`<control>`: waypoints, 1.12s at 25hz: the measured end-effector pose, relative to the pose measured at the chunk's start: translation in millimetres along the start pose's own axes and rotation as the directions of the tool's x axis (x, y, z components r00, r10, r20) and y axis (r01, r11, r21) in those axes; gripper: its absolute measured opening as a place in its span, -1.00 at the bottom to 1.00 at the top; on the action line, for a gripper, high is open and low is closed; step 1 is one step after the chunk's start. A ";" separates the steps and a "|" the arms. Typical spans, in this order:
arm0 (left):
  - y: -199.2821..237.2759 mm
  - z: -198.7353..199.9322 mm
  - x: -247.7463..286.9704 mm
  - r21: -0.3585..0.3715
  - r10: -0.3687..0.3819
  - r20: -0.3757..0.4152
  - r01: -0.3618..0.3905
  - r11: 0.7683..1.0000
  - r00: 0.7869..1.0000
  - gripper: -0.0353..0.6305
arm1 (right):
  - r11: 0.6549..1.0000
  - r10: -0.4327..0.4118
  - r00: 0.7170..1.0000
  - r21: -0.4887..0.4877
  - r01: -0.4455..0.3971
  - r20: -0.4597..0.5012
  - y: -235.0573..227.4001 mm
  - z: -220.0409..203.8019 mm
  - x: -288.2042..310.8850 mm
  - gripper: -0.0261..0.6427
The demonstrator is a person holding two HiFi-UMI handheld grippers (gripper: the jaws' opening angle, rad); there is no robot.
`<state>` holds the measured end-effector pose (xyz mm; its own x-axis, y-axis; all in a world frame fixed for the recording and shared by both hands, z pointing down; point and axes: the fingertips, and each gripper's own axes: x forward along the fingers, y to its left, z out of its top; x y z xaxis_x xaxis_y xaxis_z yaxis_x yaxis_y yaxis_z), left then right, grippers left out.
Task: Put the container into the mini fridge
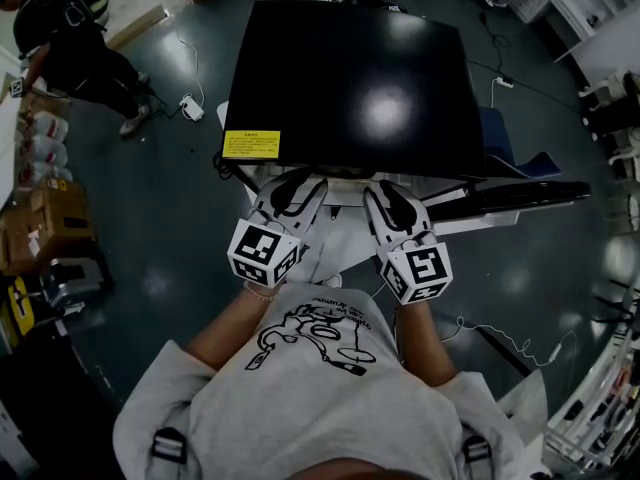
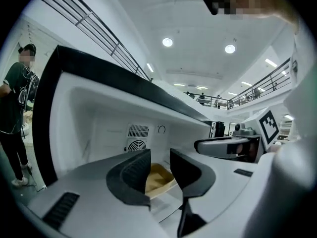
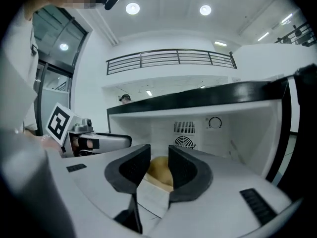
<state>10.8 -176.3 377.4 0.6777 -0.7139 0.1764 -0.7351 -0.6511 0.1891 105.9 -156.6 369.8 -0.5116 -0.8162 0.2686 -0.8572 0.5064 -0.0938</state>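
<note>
The black mini fridge [image 1: 350,78] stands before me with its door [image 1: 520,198] swung open to the right. Its white inside [image 2: 99,133] shows in both gripper views, with a fan vent [image 3: 184,143] on the back wall. A tan container [image 2: 159,178] lies inside on the fridge floor, and it shows past the jaws as the container [image 3: 159,171] in the right gripper view. My left gripper [image 2: 160,157] and right gripper [image 3: 159,155] hang side by side at the fridge mouth. Each stands open with a narrow gap, and no pad touches the container. In the head view the left gripper [image 1: 297,180] and right gripper [image 1: 385,190] point at the opening.
A person in dark clothes [image 1: 80,48] stands at the far left of the fridge. Cardboard boxes [image 1: 45,223] sit by the left edge. Cables [image 1: 500,338] trail over the floor on the right. A yellow label [image 1: 251,144] marks the fridge top's front left corner.
</note>
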 end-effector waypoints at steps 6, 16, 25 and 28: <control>-16.8 14.2 -14.5 0.001 -0.050 0.027 0.050 0.999 0.998 -0.61 | 0.998 0.055 0.998 -0.021 -0.055 0.013 19.9 11.0 -14.1 -0.61; -56.2 47.0 -37.8 0.044 -0.139 0.097 0.135 0.990 0.986 -0.77 | 0.990 0.140 0.988 -0.009 -0.140 0.063 52.8 38.4 -44.1 -0.78; -69.4 53.4 -46.4 0.057 -0.173 0.113 0.167 0.984 0.979 -0.77 | 0.989 0.145 0.986 -0.031 -0.143 0.081 63.9 47.6 -55.3 -0.81; -71.2 54.2 -47.9 0.059 -0.177 0.114 0.172 0.983 0.977 -0.77 | 0.989 0.146 0.986 -0.035 -0.144 0.079 66.3 47.4 -56.1 -0.81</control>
<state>29.6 -109.8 303.1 0.7905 -0.6118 0.0284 -0.6078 -0.7779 0.1597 75.0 -90.4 303.1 -0.6347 -0.7525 0.1758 -0.7719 0.6281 -0.0981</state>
